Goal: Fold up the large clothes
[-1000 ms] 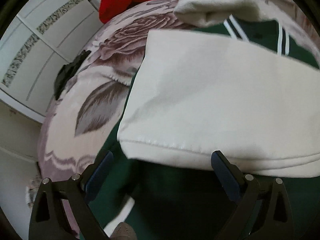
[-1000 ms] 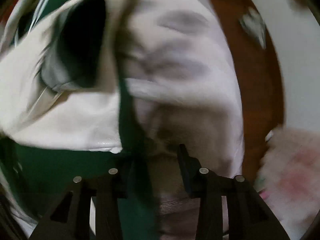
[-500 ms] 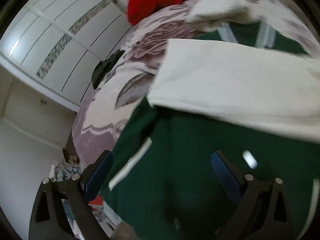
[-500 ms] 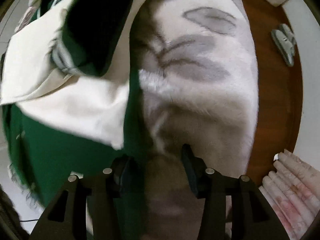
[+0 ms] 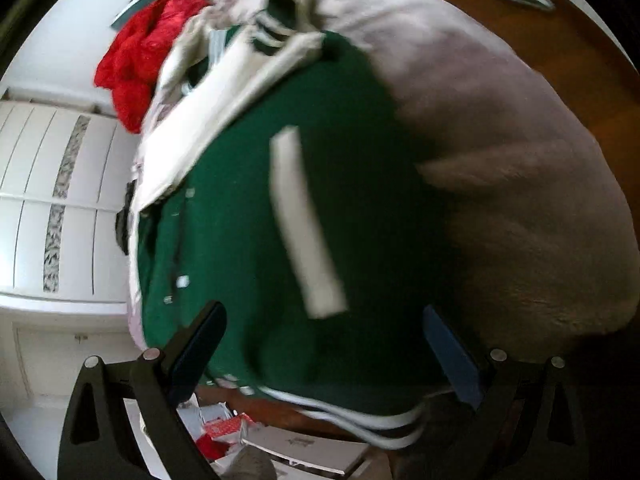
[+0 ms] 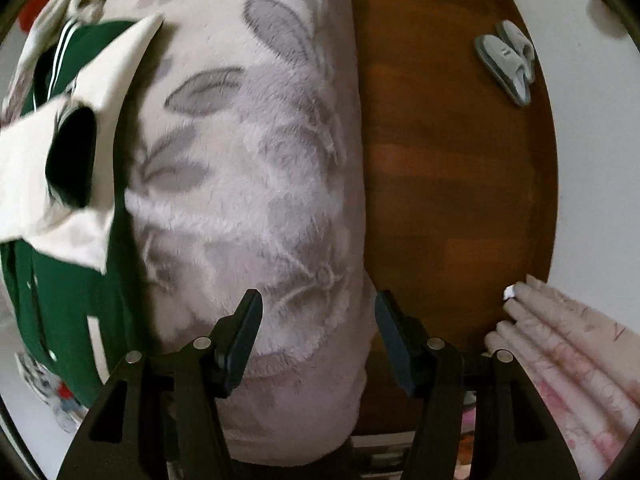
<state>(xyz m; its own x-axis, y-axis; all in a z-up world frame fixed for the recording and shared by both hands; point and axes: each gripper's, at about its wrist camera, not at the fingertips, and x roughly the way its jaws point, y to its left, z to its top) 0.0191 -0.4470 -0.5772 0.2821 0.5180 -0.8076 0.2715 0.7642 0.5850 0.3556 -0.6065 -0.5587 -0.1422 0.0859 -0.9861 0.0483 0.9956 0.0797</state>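
Jacket [image 5: 340,216], green with cream sleeves, lies spread on the floral blanket [image 6: 256,184]. Left gripper [image 5: 324,344] hovers spread above its hem (blurred); right gripper [image 6: 318,328] gapes, empty, over blanket.

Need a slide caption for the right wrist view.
Open right gripper over the floral blanket, green-and-white jacket at left.

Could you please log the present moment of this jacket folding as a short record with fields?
garment: green jacket with cream sleeves, lying on the floral blanket
sleeve: cream sleeve with striped green cuff laid across the jacket's far end
left claw: open, empty, over the jacket's hem
right claw: open, empty, over bare blanket beside the jacket
nearby: red cloth past the jacket; slippers on the wooden floor
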